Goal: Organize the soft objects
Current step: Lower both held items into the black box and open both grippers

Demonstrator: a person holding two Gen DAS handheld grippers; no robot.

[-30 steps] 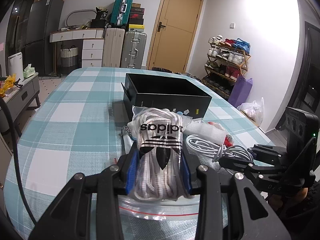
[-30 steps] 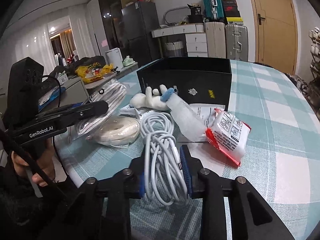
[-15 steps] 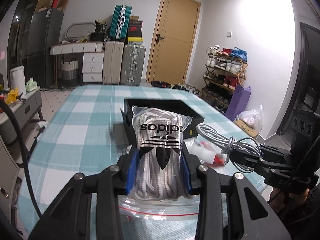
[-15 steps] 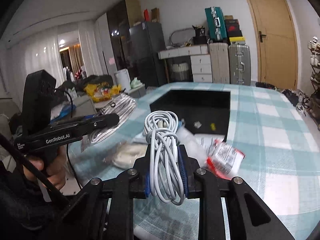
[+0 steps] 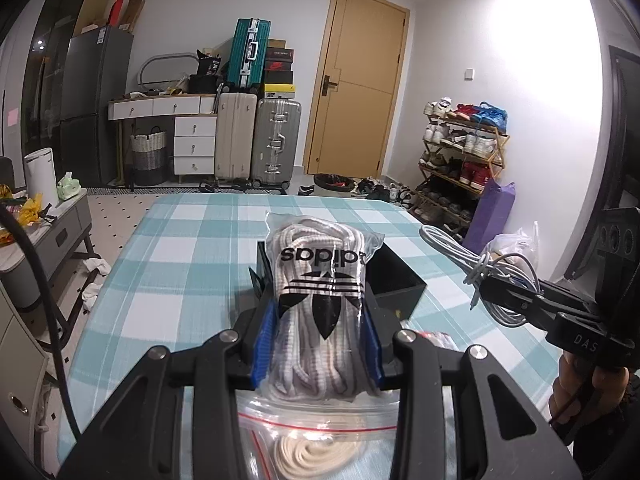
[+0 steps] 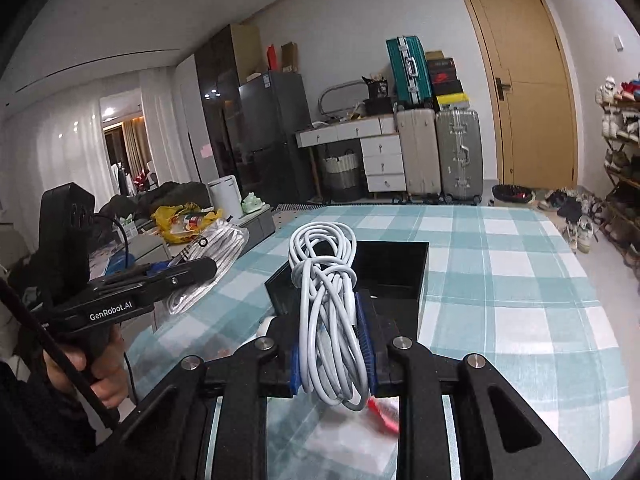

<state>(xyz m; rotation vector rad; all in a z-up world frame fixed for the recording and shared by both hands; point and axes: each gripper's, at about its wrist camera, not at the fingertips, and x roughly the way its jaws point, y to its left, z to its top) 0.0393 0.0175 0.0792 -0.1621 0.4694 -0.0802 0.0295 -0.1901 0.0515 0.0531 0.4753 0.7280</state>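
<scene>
The open black rectangular box [image 6: 384, 276] sits on the teal-and-white checked tablecloth [image 6: 520, 304], at the centre of both wrist views and just beyond each gripper's tips. Its long sides appear to run away from the cameras, toward the far end of the table.

In the left wrist view, the clear plastic bag of white braided laces with a black trefoil logo [image 5: 320, 300] is clamped between the blue pads of the left gripper [image 5: 318, 344]; its long axis runs straight up the frame, and its upper end covers the box's near-left part. The box cavity [image 5: 394, 276] shows to the right of the bag, so this load seems to need a short forward carry and a slight shift to the right.

In the right wrist view, the coiled white charging cable [image 6: 328, 304] is pinched between the pads of the right gripper [image 6: 332, 354], its bundle also lengthwise up the frame, with the top loops overlapping the box's near-left corner. The cavity lies ahead and slightly right.

Both grippers look about equally near the box. The right gripper appears at the right edge of the left view, beside the box's right wall.
</scene>
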